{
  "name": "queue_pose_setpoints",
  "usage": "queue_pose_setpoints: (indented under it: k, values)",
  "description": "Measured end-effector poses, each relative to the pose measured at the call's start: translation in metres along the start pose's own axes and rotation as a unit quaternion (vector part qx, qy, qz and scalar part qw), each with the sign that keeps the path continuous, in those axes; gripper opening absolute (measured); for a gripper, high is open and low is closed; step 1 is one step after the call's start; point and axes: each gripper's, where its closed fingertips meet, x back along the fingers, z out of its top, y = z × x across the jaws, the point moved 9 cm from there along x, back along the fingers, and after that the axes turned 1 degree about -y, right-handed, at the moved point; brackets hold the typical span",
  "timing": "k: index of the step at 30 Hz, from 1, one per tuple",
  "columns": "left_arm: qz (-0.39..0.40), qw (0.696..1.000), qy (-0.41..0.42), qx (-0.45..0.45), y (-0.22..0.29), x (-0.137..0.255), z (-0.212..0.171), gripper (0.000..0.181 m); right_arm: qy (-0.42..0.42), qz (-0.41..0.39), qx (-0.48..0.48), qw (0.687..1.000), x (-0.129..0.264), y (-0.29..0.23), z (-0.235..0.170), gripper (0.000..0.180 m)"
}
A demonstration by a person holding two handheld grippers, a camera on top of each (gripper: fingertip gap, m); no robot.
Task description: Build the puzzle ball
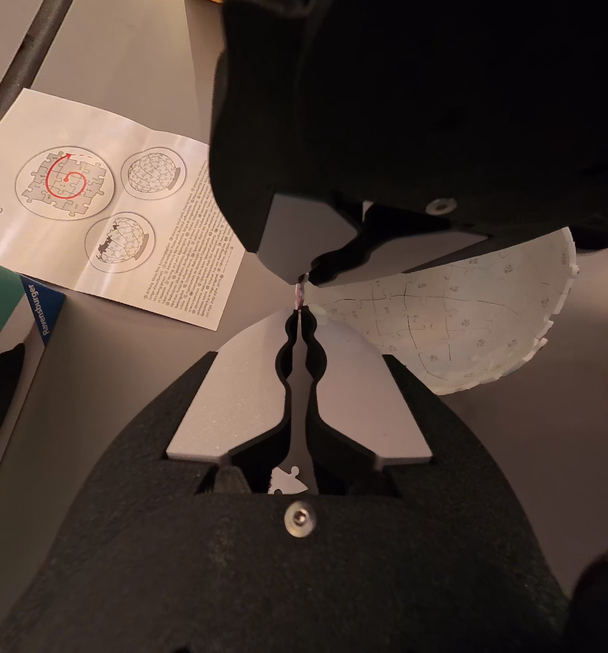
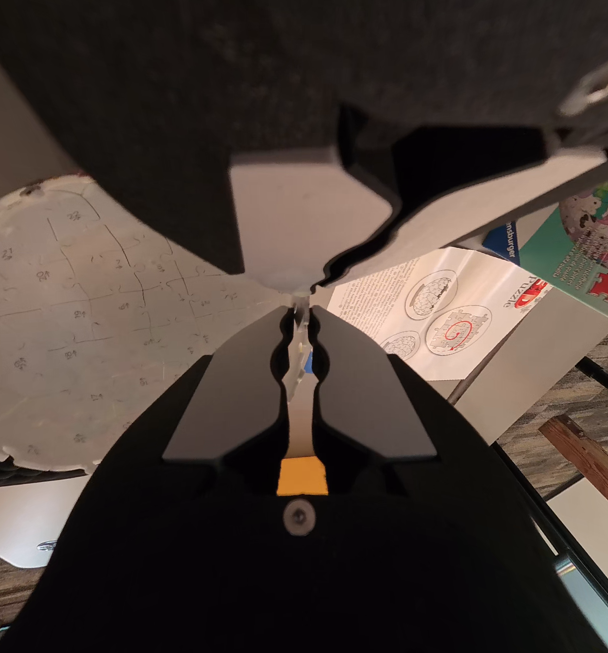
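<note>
Above a grey counter (image 1: 136, 70), two handheld grippers meet tip to tip on one small puzzle piece (image 1: 300, 296), seen edge-on as a thin sliver. L gripper (image 1: 299, 311) comes up from 6 o'clock in the left wrist view, fingers (image 1: 249, 388) pinched nearly shut at the tips on the piece's lower edge. R gripper (image 1: 304, 277) comes down from 12 o'clock in that view, tips closed on the upper edge.

From the right wrist view the roles flip — R gripper (image 2: 300, 314) at 6 o'clock, the piece (image 2: 300, 339) running down the narrow gap btwn its fingers, L gripper (image 2: 304, 295) at 12 o'clock.

Half-built puzzle ball (image 1: 454, 318), a white bowl w/ numbered piece backs facing the camera, sits at 3 o'clock of the left view, just behind the tips; whether it touches them cannot be told. In the right view it fills 9 o'clock (image 2: 65, 311).

Instruction sheet (image 1: 111, 212) lies flat at 9–10 o'clock, the puzzle box (image 1: 19, 300) beside it at 8 o'clock — its corner overlaps the sheet's edge. One loose white piece (image 1: 288, 482) lies on the counter, seen thru the L gripper's base.
</note>
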Motion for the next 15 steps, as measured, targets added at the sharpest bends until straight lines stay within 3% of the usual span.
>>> queue_pose_setpoints:
  k: [15]
  values:
    - [0.01, 1.0, 0.001, -0.002, 0.0007, 0.0003, 0.0003, 0.0, -0.003, -0.007, 0.004, 1.0, 0.0018, -0.0005, -0.0005, 0.012]
